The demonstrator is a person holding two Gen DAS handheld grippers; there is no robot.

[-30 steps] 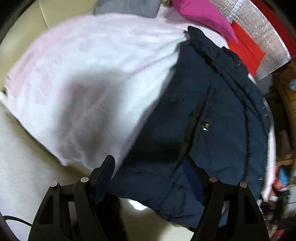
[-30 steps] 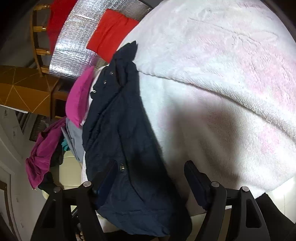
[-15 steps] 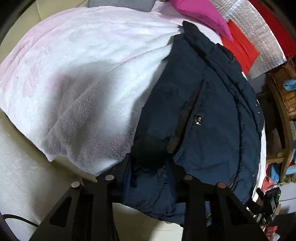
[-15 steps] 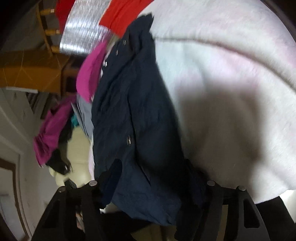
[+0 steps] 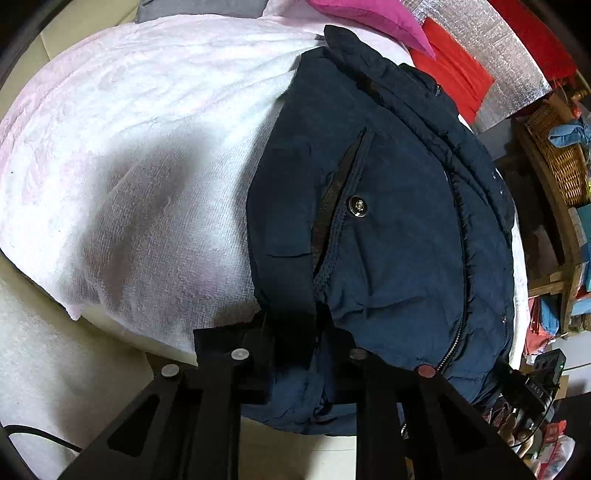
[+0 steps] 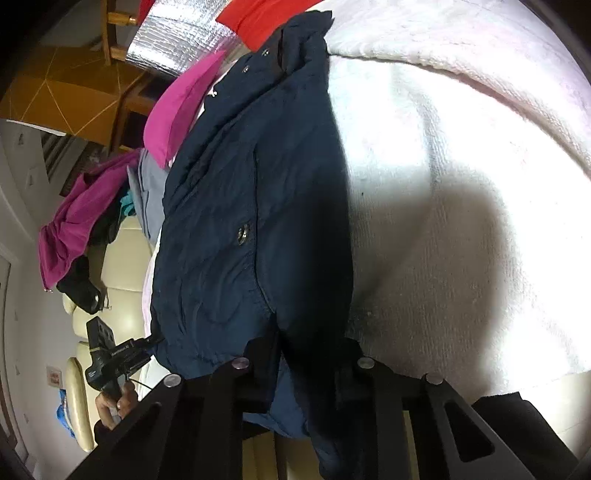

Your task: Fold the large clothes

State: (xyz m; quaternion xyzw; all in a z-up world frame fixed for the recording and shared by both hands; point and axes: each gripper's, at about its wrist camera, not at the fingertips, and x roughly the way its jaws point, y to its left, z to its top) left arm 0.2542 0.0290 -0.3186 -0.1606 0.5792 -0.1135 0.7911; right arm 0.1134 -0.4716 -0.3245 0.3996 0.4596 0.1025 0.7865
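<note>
A navy padded jacket [image 5: 399,229] with a snap button and zip lies on a white, pink-tinged blanket [image 5: 147,155]. My left gripper [image 5: 297,332] is at its near hem, jaws closing, with bunched navy fabric pinched between the black fingers [image 5: 266,332]. In the right wrist view the same jacket [image 6: 240,184] runs up the left half. My right gripper [image 6: 306,358] is closing on its near edge too, with dark fabric squeezed between its fingers [image 6: 258,358]. Each view shows the other gripper's black body at the jacket's far corner, held by a hand [image 6: 110,402].
A magenta garment [image 5: 369,14], red cloth [image 5: 454,74] and silver foil sheet [image 5: 513,77] lie beyond the jacket. A wicker basket [image 5: 561,166] on a wooden shelf stands to the right. Cream sofa cushions [image 6: 122,266] carry purple and grey clothes [image 6: 74,221].
Both grippers went from wide open over the jacket's hem to closed on it. They moved in and down, and the fabric now bunches between their fingers.
</note>
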